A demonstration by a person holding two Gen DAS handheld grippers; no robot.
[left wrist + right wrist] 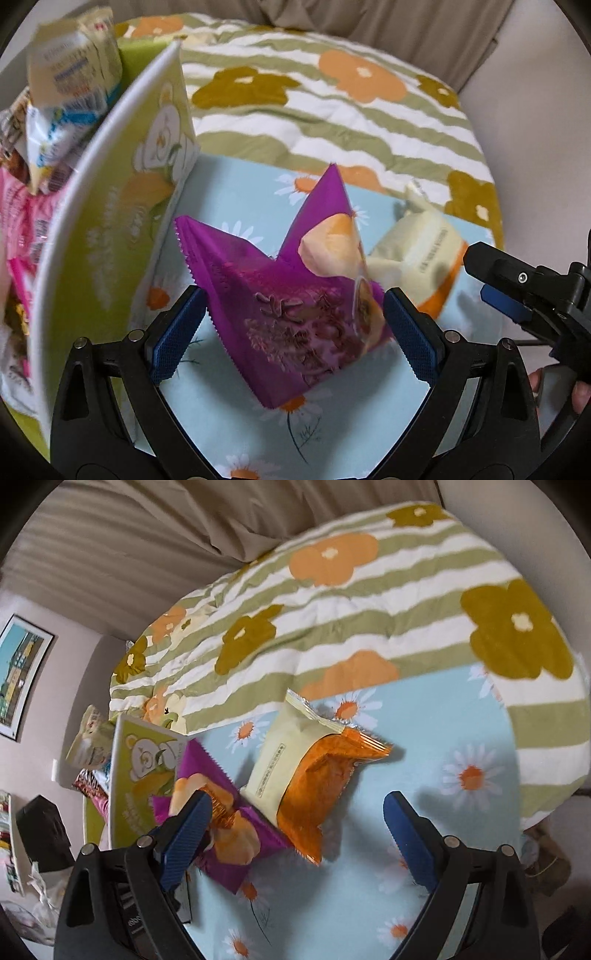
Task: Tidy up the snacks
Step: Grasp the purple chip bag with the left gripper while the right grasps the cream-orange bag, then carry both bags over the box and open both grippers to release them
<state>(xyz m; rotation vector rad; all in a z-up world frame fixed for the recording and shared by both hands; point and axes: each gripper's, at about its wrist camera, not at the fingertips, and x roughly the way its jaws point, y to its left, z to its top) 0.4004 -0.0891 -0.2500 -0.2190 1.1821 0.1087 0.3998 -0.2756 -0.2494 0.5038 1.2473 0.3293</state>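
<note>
A purple snack packet (291, 302) sits between the blue pads of my left gripper (293, 326), which is closed on its sides and holds it above the blue daisy cloth (236, 206). The packet also shows in the right wrist view (221, 834). A green box (107, 236) with a bear print stands to the left, filled with several snack packets (70, 74). A cream and orange snack packet (295, 771) lies on the cloth. My right gripper (297, 834) is open and empty, just in front of that packet.
A green and white striped flowered blanket (332, 620) covers the surface behind the daisy cloth. Beige curtains (129, 535) hang at the back. The green box also shows in the right wrist view (140, 771). Clutter lies on the floor at the left (40, 834).
</note>
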